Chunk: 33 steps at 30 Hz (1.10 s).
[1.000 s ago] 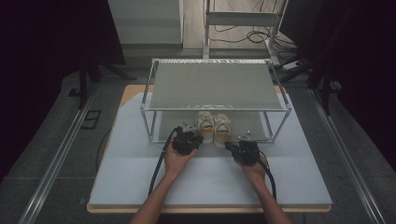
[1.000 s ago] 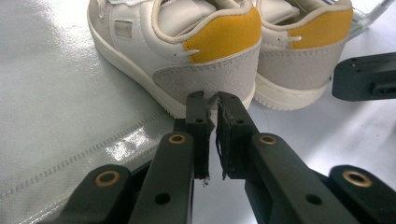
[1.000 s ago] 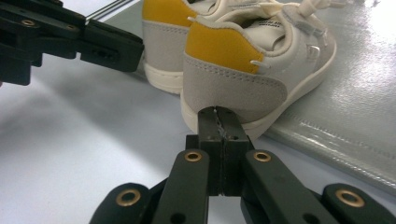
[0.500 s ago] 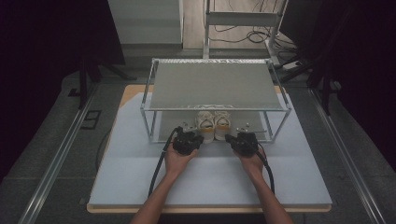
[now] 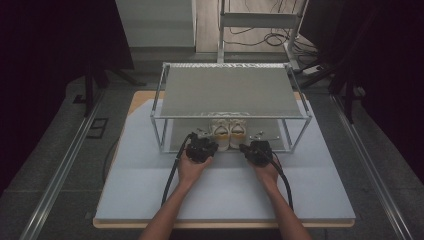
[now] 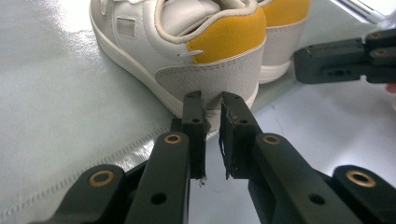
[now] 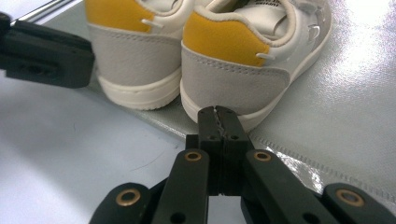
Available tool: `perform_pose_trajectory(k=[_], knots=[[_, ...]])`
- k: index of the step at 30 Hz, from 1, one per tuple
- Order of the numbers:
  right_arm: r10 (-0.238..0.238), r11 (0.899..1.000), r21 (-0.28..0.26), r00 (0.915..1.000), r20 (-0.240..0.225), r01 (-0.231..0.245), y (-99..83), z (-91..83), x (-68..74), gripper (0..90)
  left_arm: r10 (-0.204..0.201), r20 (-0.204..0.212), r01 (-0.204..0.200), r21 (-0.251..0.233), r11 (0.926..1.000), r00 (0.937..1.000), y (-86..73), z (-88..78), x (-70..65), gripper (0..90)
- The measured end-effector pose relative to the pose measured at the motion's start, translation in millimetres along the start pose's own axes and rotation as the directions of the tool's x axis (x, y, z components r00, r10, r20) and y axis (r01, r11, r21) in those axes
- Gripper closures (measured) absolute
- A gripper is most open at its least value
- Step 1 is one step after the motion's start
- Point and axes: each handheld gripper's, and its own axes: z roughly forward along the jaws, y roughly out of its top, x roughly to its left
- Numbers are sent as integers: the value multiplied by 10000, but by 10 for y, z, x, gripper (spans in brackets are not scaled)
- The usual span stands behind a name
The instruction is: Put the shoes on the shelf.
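**Two closed-up tools at the heels of a pair of shoes**

A pair of cream shoes with yellow heel patches (image 5: 228,133) stands on the lower shelf of a wire rack (image 5: 230,92) on the desk (image 5: 150,175), heels toward the person. The left hand-held gripper (image 5: 206,136) points at the heel of the left shoe (image 6: 187,51), its jaws parted by only a narrow slit and holding nothing. The right hand-held gripper (image 5: 256,137) points at the heel of the right shoe (image 7: 252,60), its jaws pressed together, also empty.

The likely trouble is that neither tool is spread enough to take a heel. Pushed forward as they are, the tips would likely nudge the shoes deeper under the rack instead of gripping them. The soft padded collars may also slip out of a shallow pinch. The rack's front bar and upper shelf sit close above the shoes, so a lift made before the shoes are drawn clear of the rack could knock them loose.
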Motion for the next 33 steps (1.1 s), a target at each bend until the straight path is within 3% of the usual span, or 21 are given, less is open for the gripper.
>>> perform_pose_trajectory(k=[3, 4, 5, 12, 14, 18, 20, 21, 24, 28, 33], knots=[[13, 10000, -2, 10000, -35, -13, -1, 6, -1, 896, -24, -165, 27, 159, 9999, 9999, 31, 43, 32, 800], [13, 10000, 15, 10000, -50, -13, -1, 9, 0, 896, -450, -304, 457, 220, 9987, 9985, 37, 83, 37, 797], [6, 10000, 12, 10000, -43, -6, -1, 11, 1, 896, -506, -256, 511, 216, 9985, 9984, 46, 95, 52, 796], [77, 10000, -9, 10000, -40, -77, 1, -2, -25, 892, -353, -354, 361, 213, 9991, 9987, 32, 94, 43, 769], [73, 10000, -21, 10000, -54, -73, -1, -24, -26, 871, -30, -164, 29, -49, 10000, 9999, 20, 44, 43, 754], [-2, 9998, -179, 9999, -160, -1, -14, -91, -23, 805, 193, -192, -198, -253, 9995, 9996, -1, -53, -2, 683], [-156, 9995, -273, 9998, -127, 152, -23, -129, -23, 755, 114, -69, -116, -339, 9994, 9999, -12, -100, -13, 640], [-158, 9994, -315, 9998, -112, 154, -29, -146, -22, 722, -216, -41, 214, -433, 9988, 9998, -25, -124, -39, 627], [-193, 9989, -422, 9997, -165, 186, -60, -217, -53, 666, -348, 93, 352, -457, 9983, 9994, -61, -202, -55, 568], [-106, 9989, -452, 9990, -435, 86, -105, -321, -100, 581, -272, 318, 291, -607, 9977, 9991, -113, -306, -61, 500], [-175, 9977, -666, 9983, -556, 138, -163, -462, -117, 545, -281, 480, 314, -686, 9972, 9985, -204, -436, -70, 455]])
